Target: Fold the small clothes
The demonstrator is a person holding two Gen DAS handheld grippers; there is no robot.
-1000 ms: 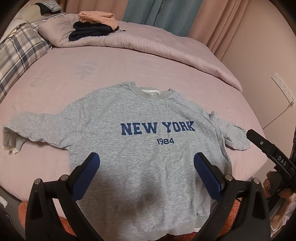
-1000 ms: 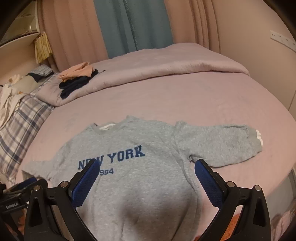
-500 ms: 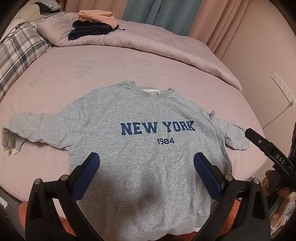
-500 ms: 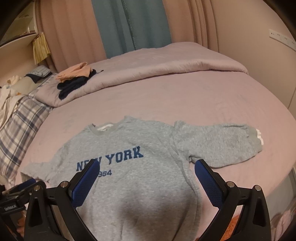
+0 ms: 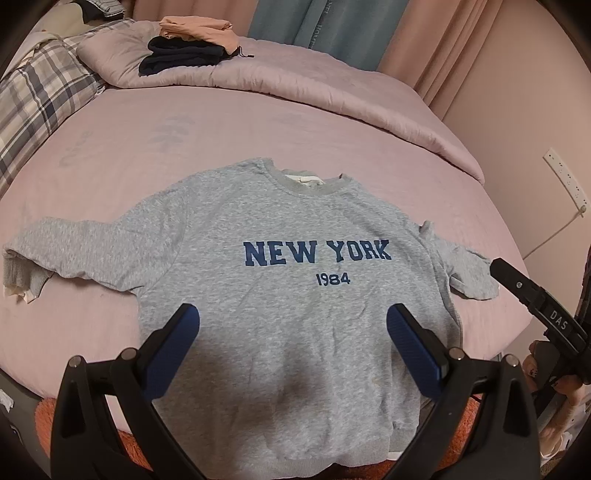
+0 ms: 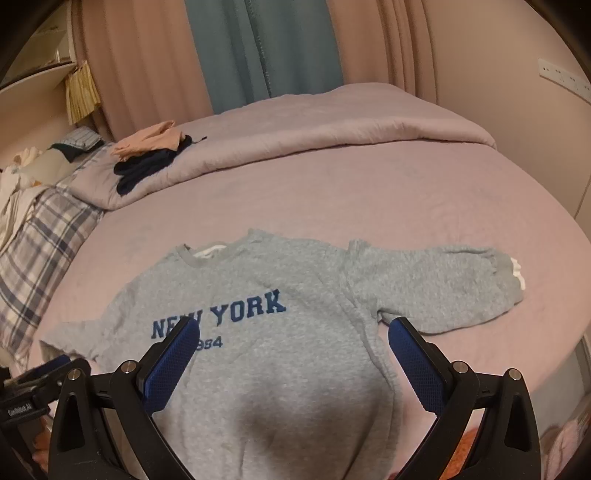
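Grey sweatshirt (image 5: 295,295) flat on bed, L gripper (image 5: 293,321) & R gripper (image 6: 291,332) fingers wide apart, holding nothing

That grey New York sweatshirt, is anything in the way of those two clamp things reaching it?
Nothing visible. The sweatshirt lies flat and uncovered on the bed; both the left gripper and right gripper are open above it.

The bed (image 5: 258,147) wears a smooth pink sheet, and a grey sweatshirt (image 5: 295,295) printed NEW YORK 1984 lies flat on it, front up, sleeves out to either side, hem at the near edge. Along the far side a pink duvet (image 5: 332,85) lies bunched in a long roll, with a dark folded garment (image 5: 177,59) and a peach one (image 5: 199,27) stacked on its left end. A plaid pillow (image 5: 40,96) lies at the left edge.
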